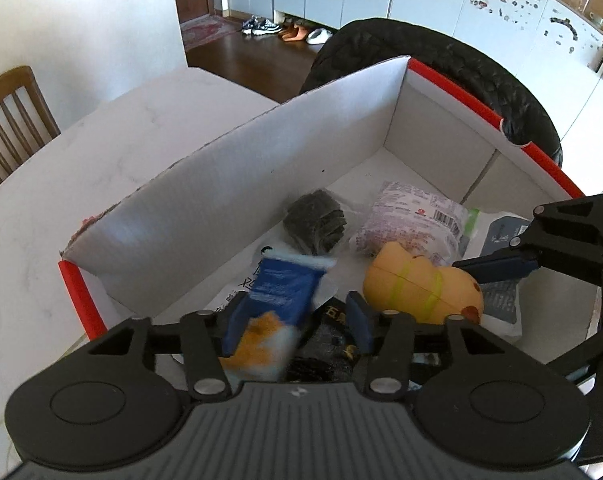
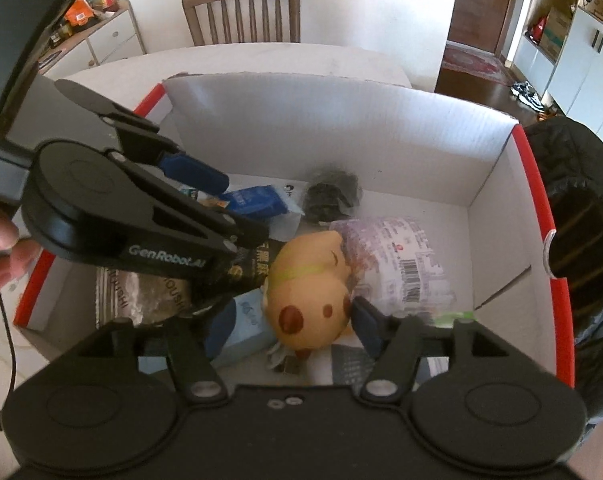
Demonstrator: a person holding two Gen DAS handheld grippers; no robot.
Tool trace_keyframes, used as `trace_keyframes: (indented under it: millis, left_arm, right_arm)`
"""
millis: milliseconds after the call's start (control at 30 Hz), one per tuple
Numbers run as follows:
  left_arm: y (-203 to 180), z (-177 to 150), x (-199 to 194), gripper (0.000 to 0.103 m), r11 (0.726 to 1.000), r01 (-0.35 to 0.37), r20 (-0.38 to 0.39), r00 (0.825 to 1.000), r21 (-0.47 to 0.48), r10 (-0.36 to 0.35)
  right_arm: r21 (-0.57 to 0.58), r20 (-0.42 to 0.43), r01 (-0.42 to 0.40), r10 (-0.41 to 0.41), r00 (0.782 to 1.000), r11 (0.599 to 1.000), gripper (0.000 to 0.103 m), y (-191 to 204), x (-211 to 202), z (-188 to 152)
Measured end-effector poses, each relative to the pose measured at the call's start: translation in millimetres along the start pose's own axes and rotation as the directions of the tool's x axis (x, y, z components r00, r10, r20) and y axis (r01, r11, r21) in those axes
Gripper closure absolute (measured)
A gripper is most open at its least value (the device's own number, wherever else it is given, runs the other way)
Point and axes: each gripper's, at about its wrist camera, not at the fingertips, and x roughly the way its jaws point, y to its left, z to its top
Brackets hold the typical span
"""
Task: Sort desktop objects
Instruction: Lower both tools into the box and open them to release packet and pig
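Both grippers hang over a white cardboard box with a red rim [image 1: 453, 88] [image 2: 557, 248]. My left gripper [image 1: 297, 320] is open; a blurred blue and orange packet [image 1: 277, 308] lies between its fingers, apparently loose. It shows from the side in the right wrist view [image 2: 205, 188]. My right gripper [image 2: 289, 324] is open around an orange capybara toy [image 2: 313, 292] [image 1: 421, 284], with its fingers beside the toy. The box also holds a pink barcoded bag [image 1: 413, 220] [image 2: 397, 264], a dark bundle [image 1: 315, 222] [image 2: 333, 196] and other packets.
The box stands on a white marble table [image 1: 61, 184]. A black padded chair [image 1: 461, 68] [image 2: 581, 240] is behind the box. A wooden chair [image 2: 241, 12] [image 1: 9, 120] stands at the table's far side.
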Motion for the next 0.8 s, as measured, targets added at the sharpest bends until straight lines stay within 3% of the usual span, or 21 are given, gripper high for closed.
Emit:
trace_keyframes:
  millis: [367, 633, 800]
  left_arm:
    - [0.0, -2.9, -23.9, 0.039, 0.999, 0.007, 0.052, 0.999, -0.031, -0.005]
    - [1.1, -15.2, -56.2, 0.039, 0.998, 0.015, 0.108, 0.994, -0.059, -0.009]
    - [-5.0, -22.1, -77.6, 0.039, 0.999, -0.018, 0.171, 0.985, -0.039, 0.024]
  right_arm:
    - [0.019, 0.055, -0.013, 0.012, 0.998, 1.0, 0.038, -1.2, -26.1, -3.3]
    - [0.034, 0.106, -0.033, 0.029, 0.994, 0.999, 0.037, 1.7, -53.5, -8.4]
    - [0.036, 0.139, -0.039, 0.034, 0.99, 0.999, 0.035, 3.8, -68.6, -11.5]
